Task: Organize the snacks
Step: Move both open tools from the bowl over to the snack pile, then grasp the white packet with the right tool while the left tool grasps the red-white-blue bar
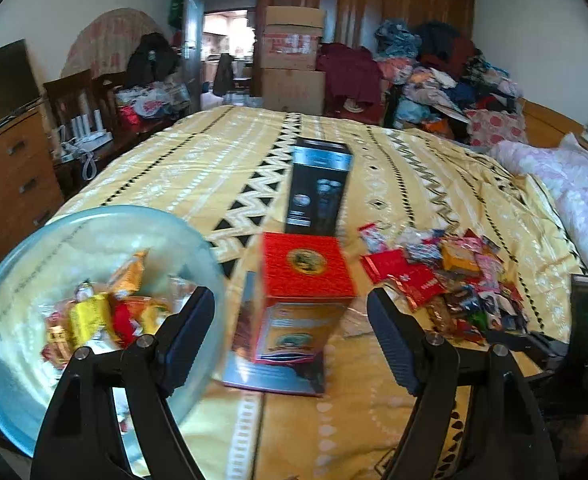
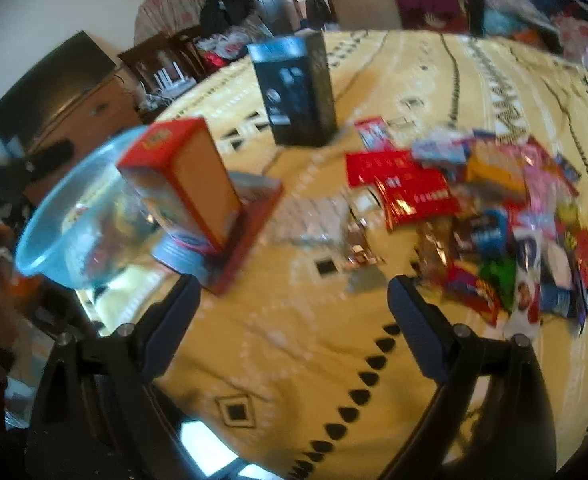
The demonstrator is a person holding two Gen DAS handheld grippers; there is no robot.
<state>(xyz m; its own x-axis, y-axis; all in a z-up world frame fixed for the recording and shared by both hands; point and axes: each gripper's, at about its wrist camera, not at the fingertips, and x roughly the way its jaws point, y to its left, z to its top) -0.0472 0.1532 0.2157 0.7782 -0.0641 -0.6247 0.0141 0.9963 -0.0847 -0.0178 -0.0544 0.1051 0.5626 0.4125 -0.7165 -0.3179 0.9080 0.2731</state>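
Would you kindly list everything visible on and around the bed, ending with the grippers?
bowl: one, clear blue, bed's left edge, a few snacks inside
red box: one, upright on a flat box, centre
black box: one, upright, behind the red box
snack pile: many mixed wrappers, loose on the right
bedspread: one, yellow patterned
clothes heap: mixed colours, far right
left gripper: open, empty
right gripper: open, empty

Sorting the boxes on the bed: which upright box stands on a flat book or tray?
The red box; the black box behind it stands directly on the bedspread.
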